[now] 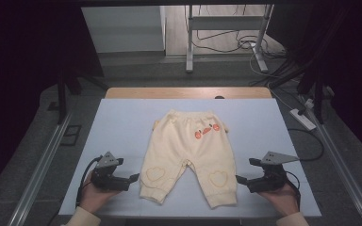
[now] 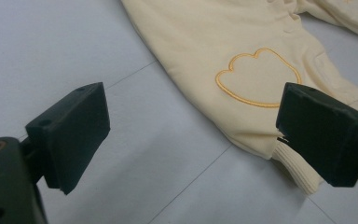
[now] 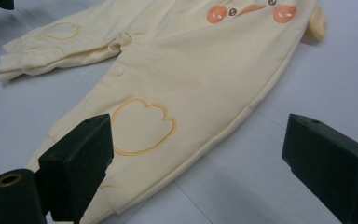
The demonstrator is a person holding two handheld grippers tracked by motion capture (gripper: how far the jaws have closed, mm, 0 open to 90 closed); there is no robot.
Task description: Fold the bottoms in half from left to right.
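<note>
Two grippers flank the cream baby trousers with orange heart knee patches [image 1: 188,153], spread flat mid-table, waist far. Your left gripper [image 1: 133,178] and right gripper [image 1: 239,179] sit beside the near cuffs, jaws apart and empty, likely readying a grab. Pale blue table cover [image 1: 122,122]; dim room, cables [image 1: 245,44] on floor beyond.

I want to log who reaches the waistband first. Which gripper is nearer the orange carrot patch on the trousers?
Right. The right gripper sits by the leg cuff on the carrot patch side; the left gripper waits beside the other cuff, across the trousers.
</note>
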